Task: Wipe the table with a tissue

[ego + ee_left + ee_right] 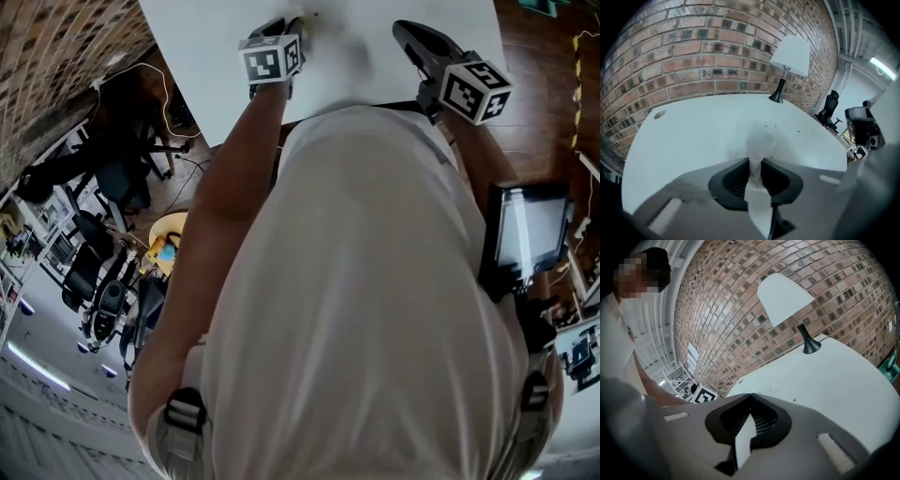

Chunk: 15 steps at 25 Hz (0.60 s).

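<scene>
The white table [356,47] lies ahead of the person, whose white shirt fills most of the head view. My left gripper [295,23] points steeply down at the table, shut on a white tissue [759,143]. The tissue's crumpled end sticks out past the fingertips [754,161] and rests on the tabletop [693,126]. A few small dark specks [771,125] lie just beyond it. My right gripper [412,37] hovers over the table further right. Its jaws [751,398] meet at the tips with nothing between them.
A black-stemmed lamp with a white shade [790,56] stands at the table's far side against a brick wall [703,51]. A small round grommet [659,114] sits in the far left corner. Office chairs [103,187] stand on the left, a monitor [530,225] on the right.
</scene>
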Each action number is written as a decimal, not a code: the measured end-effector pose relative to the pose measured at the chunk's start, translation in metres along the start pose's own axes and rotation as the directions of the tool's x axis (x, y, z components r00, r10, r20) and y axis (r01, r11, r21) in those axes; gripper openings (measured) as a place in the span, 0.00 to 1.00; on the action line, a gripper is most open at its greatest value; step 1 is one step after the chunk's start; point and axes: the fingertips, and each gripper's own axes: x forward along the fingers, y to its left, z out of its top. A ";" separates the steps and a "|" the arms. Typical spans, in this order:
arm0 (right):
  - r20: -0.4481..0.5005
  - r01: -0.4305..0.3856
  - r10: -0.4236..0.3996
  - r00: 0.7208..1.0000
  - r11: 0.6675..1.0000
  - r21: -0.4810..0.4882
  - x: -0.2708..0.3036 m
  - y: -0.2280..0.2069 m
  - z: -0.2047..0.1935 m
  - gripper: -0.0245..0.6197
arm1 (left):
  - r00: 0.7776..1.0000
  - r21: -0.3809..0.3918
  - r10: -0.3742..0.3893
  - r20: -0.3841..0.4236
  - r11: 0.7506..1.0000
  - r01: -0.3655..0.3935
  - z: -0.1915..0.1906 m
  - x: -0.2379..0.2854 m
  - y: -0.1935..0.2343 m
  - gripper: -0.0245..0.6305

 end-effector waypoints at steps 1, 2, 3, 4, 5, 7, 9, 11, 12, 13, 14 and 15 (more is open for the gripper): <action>0.002 0.001 -0.001 1.000 1.000 0.004 -0.002 -0.001 0.001 0.05 | 1.000 -0.003 0.016 -0.005 1.000 -0.016 0.002 0.001 0.002 0.15; 0.002 0.001 -0.001 1.000 1.000 0.011 -0.004 -0.003 0.002 0.05 | 1.000 -0.004 0.026 -0.015 1.000 -0.026 0.003 0.002 0.001 0.15; 0.003 0.002 -0.002 1.000 1.000 0.017 -0.007 -0.005 0.003 0.05 | 0.999 -0.006 0.030 -0.024 1.000 -0.030 0.002 0.003 0.000 0.15; 0.004 0.002 -0.002 1.000 1.000 0.023 -0.009 -0.007 0.004 0.05 | 0.999 -0.006 0.034 -0.031 0.999 -0.034 0.001 0.005 -0.001 0.15; 0.006 0.001 -0.002 1.000 1.000 0.027 -0.011 -0.009 0.005 0.05 | 0.999 -0.004 0.037 -0.036 0.999 -0.037 0.001 0.007 -0.002 0.15; 0.012 -0.001 0.000 1.000 1.000 0.030 -0.015 -0.011 0.008 0.05 | 0.998 0.002 0.041 -0.040 0.999 -0.041 0.003 0.008 -0.005 0.15; 0.013 -0.002 0.002 1.000 0.999 0.033 -0.021 -0.014 0.009 0.05 | 0.998 0.006 0.037 -0.043 0.999 -0.037 0.006 0.010 -0.014 0.15; 0.012 -0.003 0.003 1.000 0.999 0.038 -0.031 -0.021 0.009 0.05 | 0.998 0.014 0.033 -0.047 0.999 -0.032 0.008 0.015 -0.030 0.15; 0.012 -0.005 0.004 1.000 0.999 0.040 -0.035 -0.024 0.009 0.05 | 0.998 0.017 0.033 -0.050 0.999 -0.032 0.008 0.017 -0.036 0.15; 0.012 -0.006 0.006 1.000 0.999 0.041 -0.037 -0.027 0.010 0.05 | 0.998 0.018 0.037 -0.051 0.999 -0.036 0.009 0.020 -0.039 0.15; 0.013 -0.008 0.008 1.000 0.999 0.041 -0.038 -0.029 0.010 0.05 | 0.998 0.019 0.044 -0.052 0.999 -0.043 0.010 0.022 -0.040 0.15; 0.014 -0.010 0.010 1.000 0.999 0.040 -0.037 -0.031 0.011 0.05 | 0.997 0.020 0.049 -0.052 0.999 -0.048 0.012 0.024 -0.040 0.15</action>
